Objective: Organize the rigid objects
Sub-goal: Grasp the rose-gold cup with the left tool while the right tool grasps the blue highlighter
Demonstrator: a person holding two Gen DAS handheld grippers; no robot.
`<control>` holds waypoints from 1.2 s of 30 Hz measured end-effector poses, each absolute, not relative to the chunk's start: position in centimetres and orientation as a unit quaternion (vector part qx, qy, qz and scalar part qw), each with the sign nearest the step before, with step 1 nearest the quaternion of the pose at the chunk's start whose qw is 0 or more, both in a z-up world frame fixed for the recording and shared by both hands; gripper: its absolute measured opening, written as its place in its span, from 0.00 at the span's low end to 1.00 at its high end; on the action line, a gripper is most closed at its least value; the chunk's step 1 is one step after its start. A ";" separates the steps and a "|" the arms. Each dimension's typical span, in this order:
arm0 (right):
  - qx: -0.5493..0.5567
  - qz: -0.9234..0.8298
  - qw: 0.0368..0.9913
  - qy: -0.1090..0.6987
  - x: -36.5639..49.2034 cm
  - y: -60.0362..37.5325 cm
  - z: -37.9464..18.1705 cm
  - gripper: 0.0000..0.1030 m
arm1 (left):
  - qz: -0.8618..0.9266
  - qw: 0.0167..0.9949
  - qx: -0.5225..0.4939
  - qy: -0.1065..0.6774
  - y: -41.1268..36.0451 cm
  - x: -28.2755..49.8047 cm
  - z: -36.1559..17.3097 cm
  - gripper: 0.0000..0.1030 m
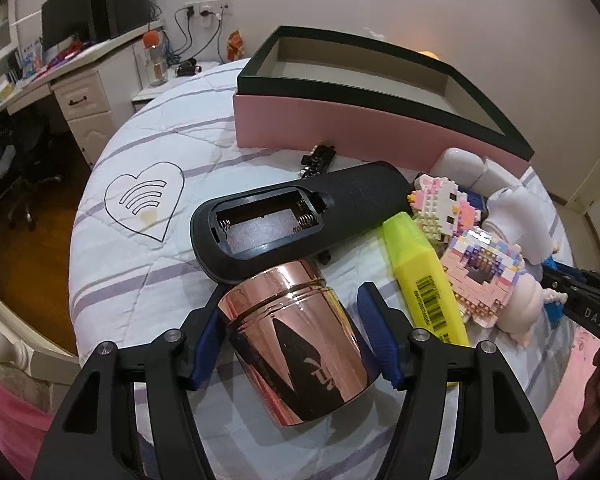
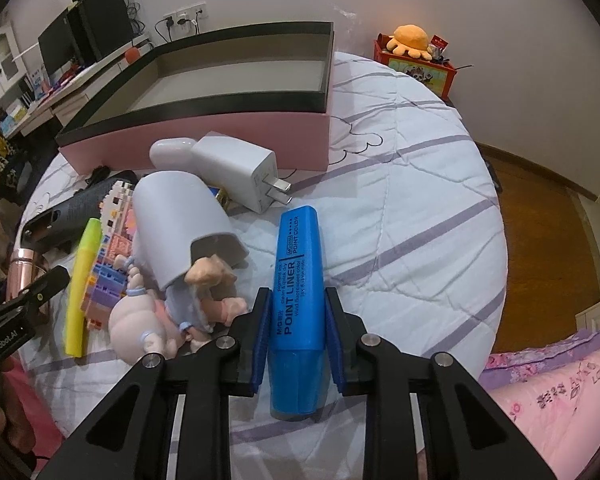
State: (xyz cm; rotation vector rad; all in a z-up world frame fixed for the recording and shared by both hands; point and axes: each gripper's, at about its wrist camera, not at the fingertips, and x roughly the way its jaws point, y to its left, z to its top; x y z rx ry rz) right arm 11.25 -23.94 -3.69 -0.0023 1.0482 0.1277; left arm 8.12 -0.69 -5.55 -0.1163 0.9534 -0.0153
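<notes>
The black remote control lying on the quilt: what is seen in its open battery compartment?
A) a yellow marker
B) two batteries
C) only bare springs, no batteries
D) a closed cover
C: the black remote control lies back side up, its compartment uncovered, with metal springs and no batteries inside.

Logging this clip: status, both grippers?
Left gripper shut on rose-gold metal cup. Right gripper shut on blue highlighter pen. Pink open box empty, path clear.
</notes>
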 end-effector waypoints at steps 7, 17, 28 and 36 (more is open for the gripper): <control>0.023 0.066 0.868 0.492 10.6 -24.3 -2.8 0.24 | -0.036 0.889 -0.060 0.452 -1.5 7.3 -4.4 0.63; 0.052 0.061 0.873 0.481 10.2 -25.2 -1.6 0.24 | -0.040 0.896 -0.052 0.439 -1.6 7.3 -2.9 0.63; 0.045 0.061 0.868 0.490 10.2 -24.7 -2.4 0.24 | 0.009 0.877 -0.040 0.478 -0.9 7.2 -4.9 0.73; 0.041 0.064 0.868 0.491 10.6 -24.7 -2.5 0.24 | 0.019 0.881 -0.073 0.467 -0.4 5.9 -4.8 0.71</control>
